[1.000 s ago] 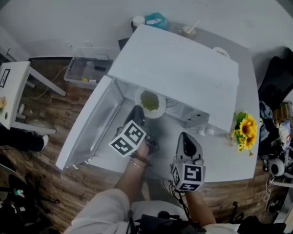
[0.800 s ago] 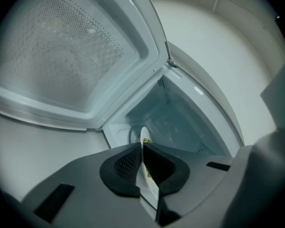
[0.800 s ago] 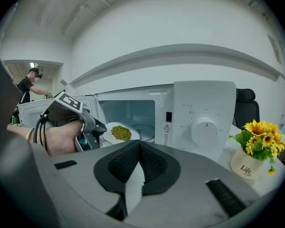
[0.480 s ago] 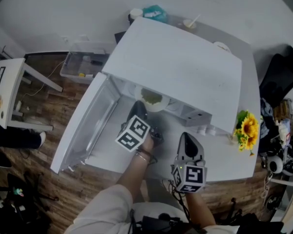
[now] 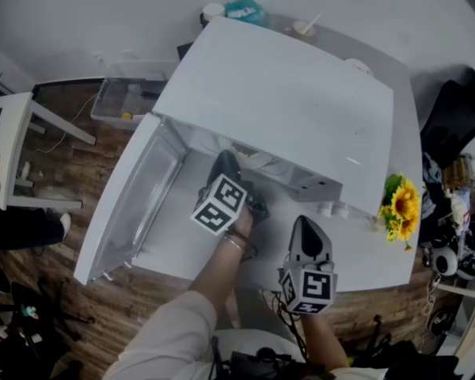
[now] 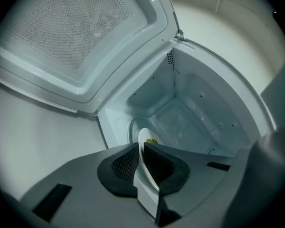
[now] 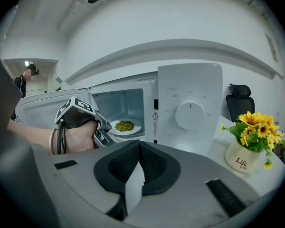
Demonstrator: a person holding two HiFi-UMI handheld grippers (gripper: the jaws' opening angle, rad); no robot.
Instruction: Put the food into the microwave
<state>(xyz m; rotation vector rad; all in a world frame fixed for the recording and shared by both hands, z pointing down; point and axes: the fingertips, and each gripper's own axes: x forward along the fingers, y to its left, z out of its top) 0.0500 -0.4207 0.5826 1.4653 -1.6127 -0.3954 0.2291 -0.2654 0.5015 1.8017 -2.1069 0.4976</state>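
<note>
A white plate (image 7: 126, 126) of green food (image 7: 125, 125) is inside the open white microwave (image 5: 277, 109). In the left gripper view, the plate's rim (image 6: 145, 148) stands on edge between the pads, and a bit of food (image 6: 152, 140) shows past it. My left gripper (image 6: 141, 163) is shut on that rim and its jaws are starting to open. It reaches into the cavity (image 6: 190, 118). In the head view, the oven's top hides its tips. My right gripper (image 7: 139, 163) is shut and empty, back over the table in front of the control panel (image 7: 190, 113).
The microwave door (image 5: 131, 204) hangs wide open to the left. A pot of sunflowers (image 7: 249, 146) stands to the right of the oven. Cups and a packet (image 5: 249, 10) sit behind it. A person (image 7: 26, 77) stands far off in a doorway.
My left gripper has carried the plate deeper into the cavity and lower. In the head view, the oven's top now hides the plate. The right gripper has sunk slightly.
</note>
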